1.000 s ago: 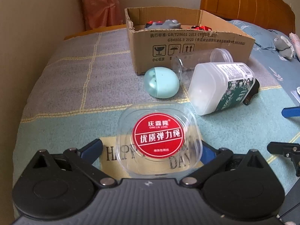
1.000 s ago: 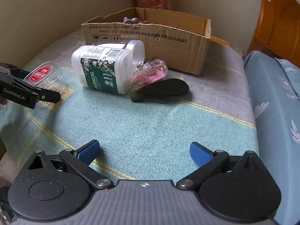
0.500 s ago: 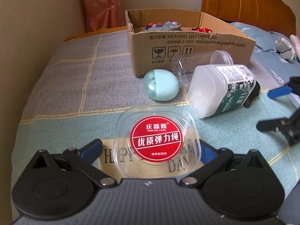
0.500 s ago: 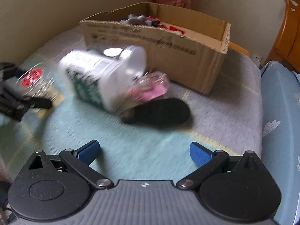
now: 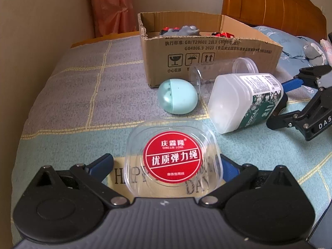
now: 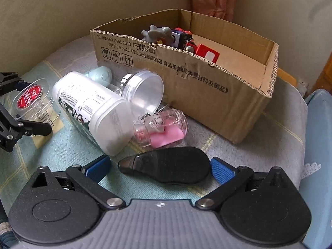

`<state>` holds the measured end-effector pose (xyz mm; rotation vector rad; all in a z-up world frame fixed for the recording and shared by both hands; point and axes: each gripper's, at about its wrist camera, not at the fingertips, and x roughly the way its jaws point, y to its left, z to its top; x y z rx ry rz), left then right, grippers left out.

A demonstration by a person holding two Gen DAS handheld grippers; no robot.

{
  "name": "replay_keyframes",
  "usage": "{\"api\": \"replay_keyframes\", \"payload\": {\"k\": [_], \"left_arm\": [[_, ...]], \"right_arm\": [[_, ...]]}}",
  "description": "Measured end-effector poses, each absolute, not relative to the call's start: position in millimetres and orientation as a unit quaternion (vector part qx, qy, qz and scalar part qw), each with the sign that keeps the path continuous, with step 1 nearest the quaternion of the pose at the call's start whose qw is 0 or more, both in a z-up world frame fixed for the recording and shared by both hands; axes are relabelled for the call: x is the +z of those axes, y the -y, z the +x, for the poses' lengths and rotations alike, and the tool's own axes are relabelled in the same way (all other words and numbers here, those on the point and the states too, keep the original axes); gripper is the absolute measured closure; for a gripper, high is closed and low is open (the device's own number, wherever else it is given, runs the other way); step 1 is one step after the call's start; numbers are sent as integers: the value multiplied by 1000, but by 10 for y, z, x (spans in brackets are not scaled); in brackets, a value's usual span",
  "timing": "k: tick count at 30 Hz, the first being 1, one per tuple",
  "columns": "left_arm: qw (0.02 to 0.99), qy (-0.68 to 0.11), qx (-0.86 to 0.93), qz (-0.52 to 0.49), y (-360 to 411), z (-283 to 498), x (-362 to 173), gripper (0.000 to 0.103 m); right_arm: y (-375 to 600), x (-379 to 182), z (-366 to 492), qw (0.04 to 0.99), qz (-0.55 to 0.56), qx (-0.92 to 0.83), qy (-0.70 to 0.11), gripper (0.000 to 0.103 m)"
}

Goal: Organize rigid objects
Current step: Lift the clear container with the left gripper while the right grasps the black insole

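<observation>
**Right gripper advanced to black case; left gripper straddling clear tub**

Since one second ago the right gripper has closed in on the black teardrop case, which now lies between its blue pads; jaws spread, no contact visible. Case long axis runs left–right, narrow tip pointing left. Left gripper position unchanged: jaws spread, one either side of the clear square tub, whether the pads touch it cannot be told.

Writing read:
- Tub, round red sticker: "QING LIN LONG" and 优质弹力绳.
- Bedspread patch under tub: "HAPPY … DAY", partly covered.
- White jar: "MEDICAL", barcode, green floral label.
- Cardboard box: "GB/T29601 2013", "GB4806.9 2023", three handling symbols.
- Right gripper arm, seen from the left camera: "DAS…".

Count outside the box: six items. One tub, one white jar lying on its side with base toward the near left, one clear round jar behind it, also tipped over, one pale green egg, one small pink-filled bottle between jar and box, one black case. Inside the box, at its far left: grey and red toys, number unclear.
</observation>
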<state>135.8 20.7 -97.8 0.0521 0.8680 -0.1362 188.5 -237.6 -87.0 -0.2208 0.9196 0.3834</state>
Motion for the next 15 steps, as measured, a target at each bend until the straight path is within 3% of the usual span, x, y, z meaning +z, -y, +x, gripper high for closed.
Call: {"api": "replay_keyframes", "payload": {"k": [15], "left_arm": [[903, -422, -71, 44, -159, 1327, -942, 3]], "right_arm": [[2225, -838, 1785, 871, -118, 189, -438, 3]]}}
